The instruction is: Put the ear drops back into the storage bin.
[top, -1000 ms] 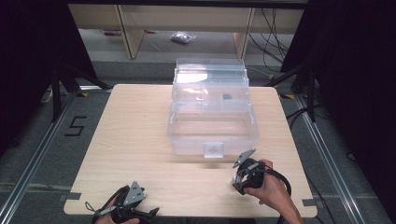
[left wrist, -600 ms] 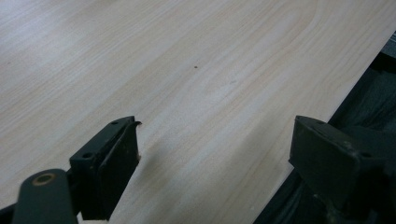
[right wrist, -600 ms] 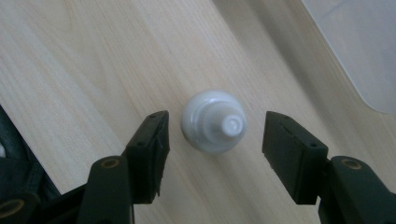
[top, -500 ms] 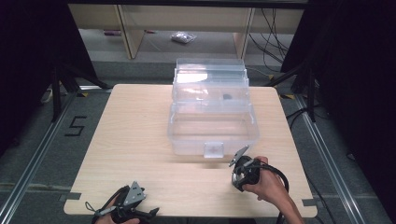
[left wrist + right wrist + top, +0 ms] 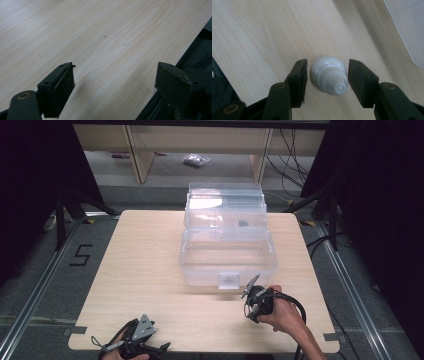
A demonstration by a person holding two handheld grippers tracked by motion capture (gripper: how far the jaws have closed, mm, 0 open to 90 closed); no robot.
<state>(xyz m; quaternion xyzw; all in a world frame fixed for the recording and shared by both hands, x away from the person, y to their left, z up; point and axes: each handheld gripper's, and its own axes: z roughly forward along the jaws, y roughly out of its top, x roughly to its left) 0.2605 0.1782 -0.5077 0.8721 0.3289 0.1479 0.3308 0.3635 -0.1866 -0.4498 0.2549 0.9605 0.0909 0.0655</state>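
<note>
A big clear plastic box (image 5: 227, 255) sits on the far half of the light wood table (image 5: 145, 265). Its lid is tipped up and back, so the box is open. The front part of the box looks bare inside. One small dark thing (image 5: 243, 224) shows through the clear plastic farther back, and it is too small to tell what it is. A little clear latch (image 5: 229, 280) hangs on the front wall of the box. Just in front of the box, near its right corner, a hand holds the right gripper (image 5: 256, 301) low over the table. In the right gripper view, a small white bottle (image 5: 329, 75) with a ridged cap stands on the wood between the two black jaws. The jaws are partly open, one on each side of the bottle, close but not pressing on it. The left gripper (image 5: 137, 340) rests by the near edge of the table, well apart from the box. In the left gripper view its jaws are wide open over the table edge, with nothing in them.
</note>
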